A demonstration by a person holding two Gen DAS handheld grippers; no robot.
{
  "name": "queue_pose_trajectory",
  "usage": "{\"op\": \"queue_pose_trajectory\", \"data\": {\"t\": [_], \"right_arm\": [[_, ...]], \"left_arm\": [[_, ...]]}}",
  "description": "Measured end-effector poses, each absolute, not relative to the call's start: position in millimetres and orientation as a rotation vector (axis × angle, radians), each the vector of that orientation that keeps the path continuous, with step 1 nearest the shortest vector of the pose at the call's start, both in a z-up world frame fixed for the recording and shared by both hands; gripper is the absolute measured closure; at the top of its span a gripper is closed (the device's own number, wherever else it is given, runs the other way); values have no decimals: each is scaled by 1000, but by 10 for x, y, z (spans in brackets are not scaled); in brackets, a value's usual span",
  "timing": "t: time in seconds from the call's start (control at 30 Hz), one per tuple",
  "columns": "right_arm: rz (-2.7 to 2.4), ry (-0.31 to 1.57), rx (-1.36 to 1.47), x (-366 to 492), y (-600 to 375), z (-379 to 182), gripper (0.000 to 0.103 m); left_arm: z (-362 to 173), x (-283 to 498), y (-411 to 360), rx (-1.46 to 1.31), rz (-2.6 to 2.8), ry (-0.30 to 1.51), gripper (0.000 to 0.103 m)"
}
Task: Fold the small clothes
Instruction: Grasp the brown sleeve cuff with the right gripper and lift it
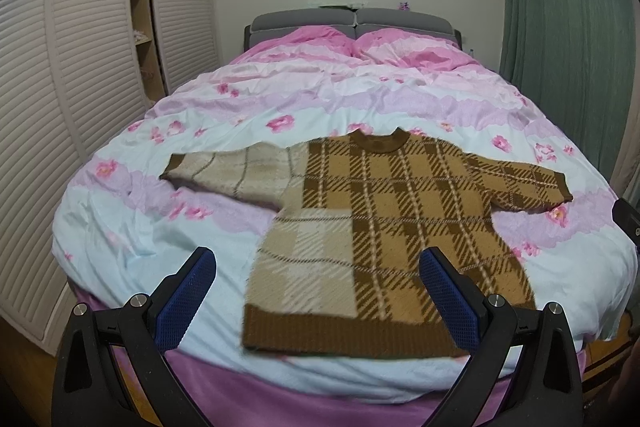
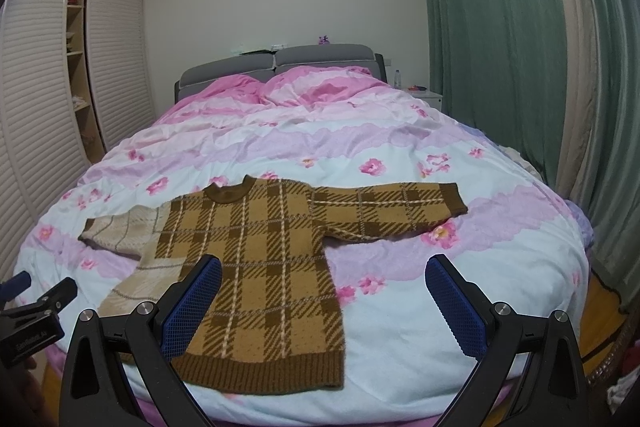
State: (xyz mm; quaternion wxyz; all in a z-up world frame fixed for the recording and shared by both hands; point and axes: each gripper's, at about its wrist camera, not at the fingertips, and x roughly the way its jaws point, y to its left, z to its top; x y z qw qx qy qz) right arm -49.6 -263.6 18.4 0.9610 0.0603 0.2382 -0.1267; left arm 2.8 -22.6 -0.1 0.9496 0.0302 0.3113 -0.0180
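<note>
A small brown and tan plaid sweater (image 1: 384,223) lies flat on the bed, front up, both sleeves spread out, collar toward the headboard; its left part is a paler beige. It also shows in the right wrist view (image 2: 260,267). My left gripper (image 1: 318,259) is open and empty, held above the sweater's hem at the foot of the bed. My right gripper (image 2: 324,267) is open and empty, above the sweater's right lower side. The left gripper's body (image 2: 36,315) shows at the left edge of the right wrist view.
The bed has a pink and pale blue floral duvet (image 1: 120,227) and a grey headboard (image 1: 352,19). White louvred wardrobe doors (image 1: 60,67) stand on the left, green curtains (image 2: 500,47) on the right. A white nightstand (image 2: 424,97) sits by the headboard.
</note>
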Motion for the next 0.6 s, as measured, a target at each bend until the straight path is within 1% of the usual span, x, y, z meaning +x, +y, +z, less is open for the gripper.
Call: {"op": "queue_pose_trajectory", "data": {"t": [0.13,0.4,0.6], "right_arm": [[-303,468,105,-372,-2829,200,0],[-418,443,157,1,-3644,225,0],[-457,437,190,349,-4301,109,1]], "left_arm": [[50,251,-573,90,-67,612,0],[128,800,-1480,134,-180,555,0],[8,1316,-2146,142,-213,546,0]]}}
